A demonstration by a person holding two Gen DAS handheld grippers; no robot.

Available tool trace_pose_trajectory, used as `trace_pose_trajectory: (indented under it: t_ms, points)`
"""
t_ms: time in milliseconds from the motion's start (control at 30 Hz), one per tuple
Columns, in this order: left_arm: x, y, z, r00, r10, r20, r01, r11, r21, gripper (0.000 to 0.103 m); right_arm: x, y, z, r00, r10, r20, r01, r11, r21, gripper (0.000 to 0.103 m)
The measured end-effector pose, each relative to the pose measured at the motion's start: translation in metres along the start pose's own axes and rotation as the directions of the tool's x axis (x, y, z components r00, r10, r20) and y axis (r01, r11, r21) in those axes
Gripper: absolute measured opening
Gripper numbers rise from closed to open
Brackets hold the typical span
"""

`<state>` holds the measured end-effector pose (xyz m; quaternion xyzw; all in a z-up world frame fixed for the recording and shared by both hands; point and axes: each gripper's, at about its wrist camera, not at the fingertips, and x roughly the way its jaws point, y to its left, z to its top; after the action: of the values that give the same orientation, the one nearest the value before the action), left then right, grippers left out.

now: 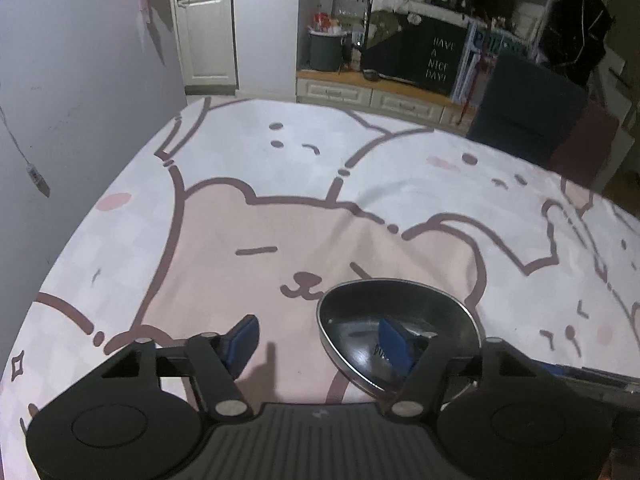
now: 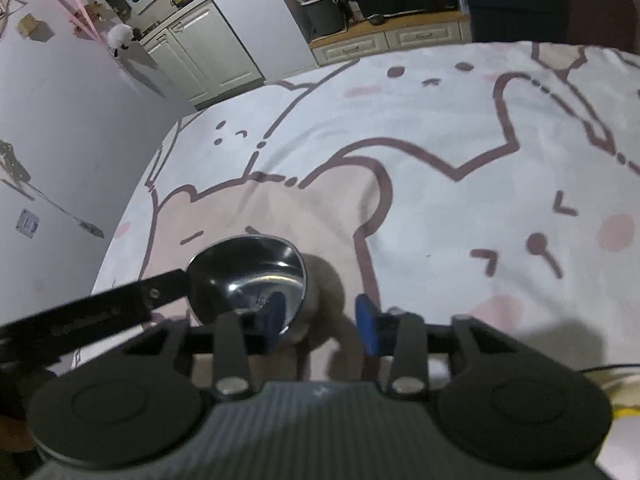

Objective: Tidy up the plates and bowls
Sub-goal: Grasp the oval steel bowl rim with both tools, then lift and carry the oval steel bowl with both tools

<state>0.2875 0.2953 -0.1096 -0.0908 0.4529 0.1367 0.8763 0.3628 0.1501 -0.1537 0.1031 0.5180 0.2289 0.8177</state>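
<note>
A shiny steel bowl [image 1: 396,320] sits on the cartoon-bear tablecloth [image 1: 280,220], low and right of centre in the left wrist view. My left gripper [image 1: 320,338] is open; its right blue pad [image 1: 394,342] is inside the bowl and its left pad [image 1: 242,338] is over bare cloth. In the right wrist view the same bowl [image 2: 248,276] lies low and left. My right gripper [image 2: 320,324] is open, its left pad [image 2: 272,316] inside the bowl at the rim, its right pad [image 2: 368,328] outside. The left gripper's arm [image 2: 100,312] reaches in from the left.
The tablecloth [image 2: 440,160] covers the whole table. A grey wall [image 1: 60,120] borders the table's left side. Beyond the far edge stand white cabinets [image 1: 208,40], a low drawer unit [image 1: 380,98] with a dark bin and black sign, and a dark chair [image 1: 528,108].
</note>
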Motion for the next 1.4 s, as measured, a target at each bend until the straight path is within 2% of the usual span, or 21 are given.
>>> trace_pose_trajectory:
  t_ms: [100,267,500,600,800,1100,1400]
  points:
    - [0.007,0.000,0.001,1.000,0.013,-0.008,-0.013,1.000,-0.004,0.059,0.009,0.004,0.000,1.000,-0.002,-0.006,0.002,0.999,-0.037,0.039]
    - [0.016,0.005,0.001,0.998,0.032,-0.045,-0.033,0.999,-0.025,0.042,0.013,0.004,0.001,1.000,-0.017,-0.008,0.016,0.997,-0.074,0.024]
    - [0.017,0.005,-0.004,0.995,-0.031,-0.092,0.025,0.998,-0.062,0.007,0.015,-0.005,0.004,1.000,-0.005,-0.006,0.004,0.999,-0.052,0.021]
    - [0.015,0.000,-0.007,0.994,-0.024,-0.105,0.020,0.999,-0.040,0.006,0.015,0.000,0.003,1.000,0.002,-0.005,-0.003,0.996,-0.095,0.007]
    - [0.002,-0.004,-0.009,0.995,-0.047,-0.086,0.041,0.997,-0.064,0.005,0.005,0.005,0.000,1.000,-0.013,0.019,0.015,0.989,-0.146,0.005]
    - [-0.051,-0.035,-0.005,0.994,-0.103,0.025,0.104,0.993,-0.055,0.005,-0.046,-0.003,0.006,0.995,-0.015,0.096,0.029,0.988,-0.152,0.004]
    - [-0.113,-0.089,-0.009,0.967,-0.212,0.143,0.215,0.977,-0.002,0.006,-0.134,-0.035,0.010,0.979,-0.018,0.203,0.050,0.987,-0.153,0.004]
